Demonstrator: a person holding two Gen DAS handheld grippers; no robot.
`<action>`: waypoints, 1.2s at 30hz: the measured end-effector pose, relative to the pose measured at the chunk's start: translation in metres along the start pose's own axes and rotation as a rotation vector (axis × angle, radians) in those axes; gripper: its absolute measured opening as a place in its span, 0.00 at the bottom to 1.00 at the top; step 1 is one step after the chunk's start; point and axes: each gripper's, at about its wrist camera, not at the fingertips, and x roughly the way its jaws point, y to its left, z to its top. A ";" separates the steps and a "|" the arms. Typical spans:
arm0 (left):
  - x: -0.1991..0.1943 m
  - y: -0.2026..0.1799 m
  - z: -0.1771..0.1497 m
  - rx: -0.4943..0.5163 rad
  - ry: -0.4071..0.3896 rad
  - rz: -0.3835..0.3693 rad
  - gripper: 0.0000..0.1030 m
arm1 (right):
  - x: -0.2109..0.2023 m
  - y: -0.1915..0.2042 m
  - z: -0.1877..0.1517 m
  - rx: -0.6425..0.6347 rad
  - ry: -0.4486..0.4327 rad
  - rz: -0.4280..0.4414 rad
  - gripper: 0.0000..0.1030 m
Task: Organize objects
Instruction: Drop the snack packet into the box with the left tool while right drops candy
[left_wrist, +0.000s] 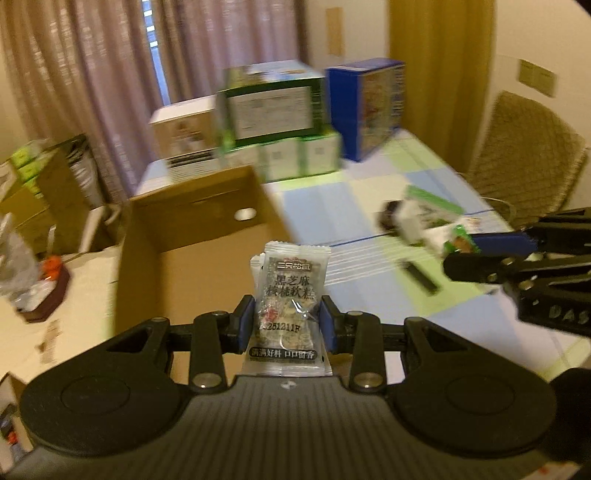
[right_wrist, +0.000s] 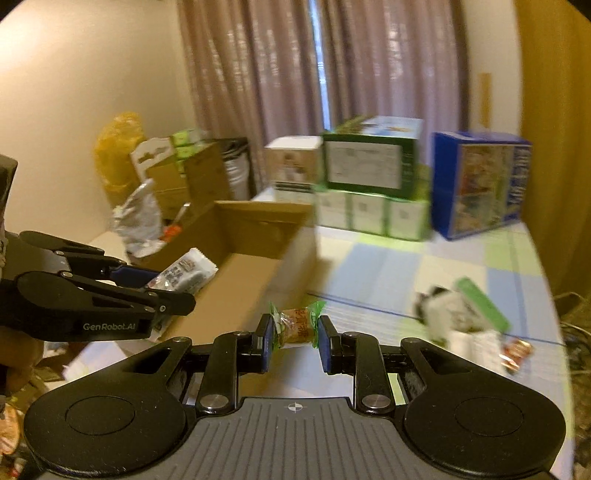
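The left gripper (left_wrist: 288, 321) pinches a clear snack packet (left_wrist: 290, 295); the right gripper (right_wrist: 294, 341) squeezes a green-ended candy (right_wrist: 295, 325). Either slippery wrapper could slide out and miss the cardboard box (right_wrist: 255, 236) at frame centre-left.

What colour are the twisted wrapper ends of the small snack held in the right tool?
Green, around an orange-brown middle on the snack in the right tool. Clearest in the right wrist view.

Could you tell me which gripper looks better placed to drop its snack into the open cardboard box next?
Probably the left gripper. Its clear sesame-cake packet sits directly before the open brown cardboard box. The right gripper, holding a green-ended orange snack, is beside the box, over the checked tablecloth.
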 end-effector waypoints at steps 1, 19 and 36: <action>0.001 0.013 -0.001 -0.007 0.007 0.018 0.31 | 0.007 0.006 0.004 -0.008 0.003 0.013 0.21; 0.053 0.093 -0.021 -0.095 0.065 0.031 0.33 | 0.114 0.042 0.019 -0.040 0.111 0.075 0.21; 0.036 0.122 -0.027 -0.176 0.013 0.062 0.52 | 0.125 0.035 0.025 0.042 0.061 0.140 0.55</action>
